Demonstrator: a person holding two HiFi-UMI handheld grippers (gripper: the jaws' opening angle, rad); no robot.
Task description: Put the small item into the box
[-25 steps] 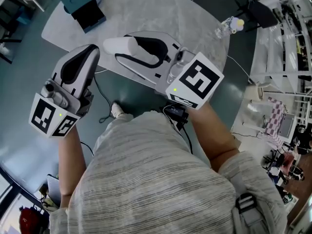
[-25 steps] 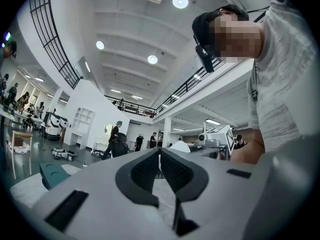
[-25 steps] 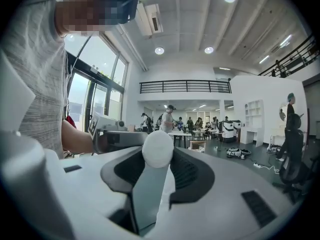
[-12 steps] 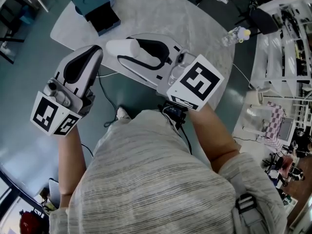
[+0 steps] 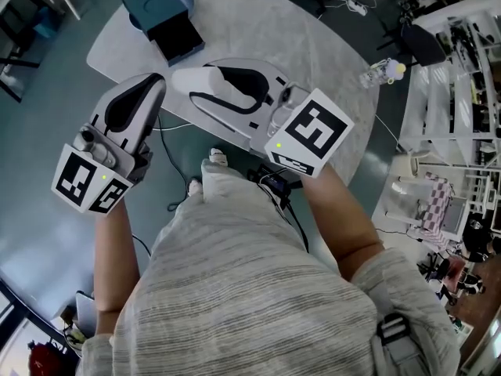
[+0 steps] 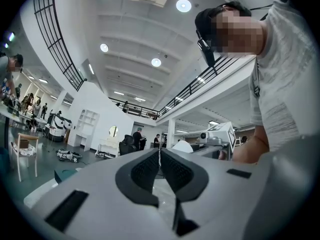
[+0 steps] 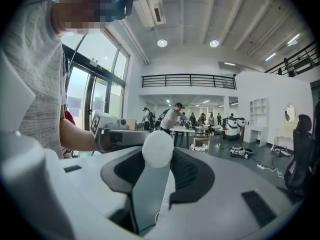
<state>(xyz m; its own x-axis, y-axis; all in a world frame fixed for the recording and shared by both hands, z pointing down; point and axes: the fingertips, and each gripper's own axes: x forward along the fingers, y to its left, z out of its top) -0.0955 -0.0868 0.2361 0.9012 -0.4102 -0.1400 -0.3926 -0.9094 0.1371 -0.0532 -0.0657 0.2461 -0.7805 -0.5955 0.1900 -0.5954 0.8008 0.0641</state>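
Observation:
A white, round-ended cylinder, the small item (image 5: 197, 77) (image 7: 157, 156), sticks out from between the dark pads of my right gripper (image 5: 228, 86) (image 7: 160, 159), which is shut on it. This gripper is held in front of the body, above the near edge of the round grey table (image 5: 258, 30). The dark teal box (image 5: 167, 23) stands open at the table's far left. My left gripper (image 5: 131, 104) (image 6: 159, 160) is shut with nothing in it, held over the floor left of the table.
A clear bottle with a yellow top (image 5: 382, 70) lies near the table's right edge. White shelving (image 5: 462, 92) stands to the right. Cables (image 5: 168, 128) run over the floor beside a white shoe (image 5: 217, 157). People stand at distant tables (image 7: 185, 126).
In the head view the table and box have slid down and to the right, nearer to me. A shoe has stepped forward. Both grippers keep their grip and their places.

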